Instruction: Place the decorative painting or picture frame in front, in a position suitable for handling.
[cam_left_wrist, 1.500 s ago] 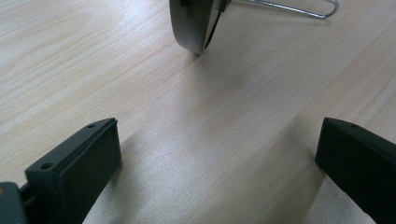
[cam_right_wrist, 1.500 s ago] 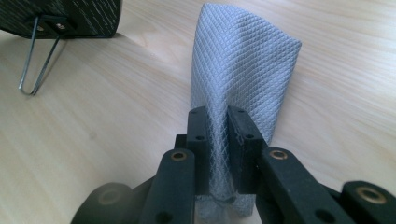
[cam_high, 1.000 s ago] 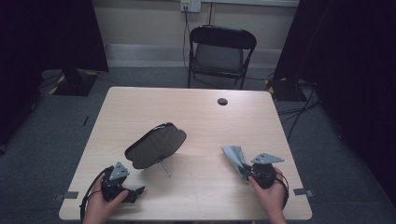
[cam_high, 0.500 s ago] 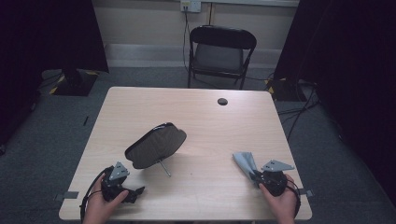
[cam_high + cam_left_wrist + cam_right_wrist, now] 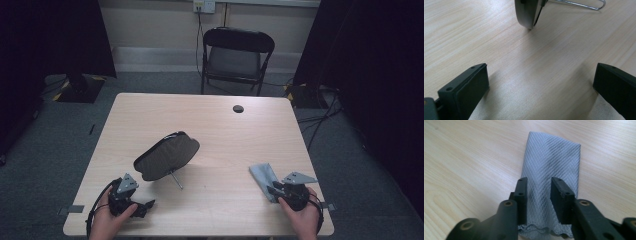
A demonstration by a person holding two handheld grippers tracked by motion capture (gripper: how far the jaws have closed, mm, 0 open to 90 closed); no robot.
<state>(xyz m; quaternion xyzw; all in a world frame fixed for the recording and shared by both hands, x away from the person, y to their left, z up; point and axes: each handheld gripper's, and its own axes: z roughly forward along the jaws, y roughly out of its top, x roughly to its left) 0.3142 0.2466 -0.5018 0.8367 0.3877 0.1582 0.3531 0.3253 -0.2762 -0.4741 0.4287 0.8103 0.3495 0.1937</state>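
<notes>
A folded grey cloth [image 5: 263,176] [image 5: 551,155] lies flat on the wooden table [image 5: 215,125] near its front right corner. My right gripper [image 5: 273,188] [image 5: 539,181] sits low over the cloth's near end. Its jaws have just been opening and now stand a little apart, with the cloth under the gap and not pinched. A dark oval mirror-like panel [image 5: 166,155] [image 5: 527,12] leans on a wire stand [image 5: 175,180] [image 5: 579,3] at the centre left. My left gripper [image 5: 146,207] [image 5: 541,67] rests at the front left, open wide on bare wood, just short of the panel's lower edge.
A small black round disc [image 5: 238,108] lies near the table's far edge. A black folding chair [image 5: 236,55] stands behind the table. Dark curtains hang on both sides, and cables run over the carpet at the right.
My right hand carried the cloth right and toward the near edge, then set it flat. Its jaws, shut on the cloth before, now stand apart. The left hand has kept still.
</notes>
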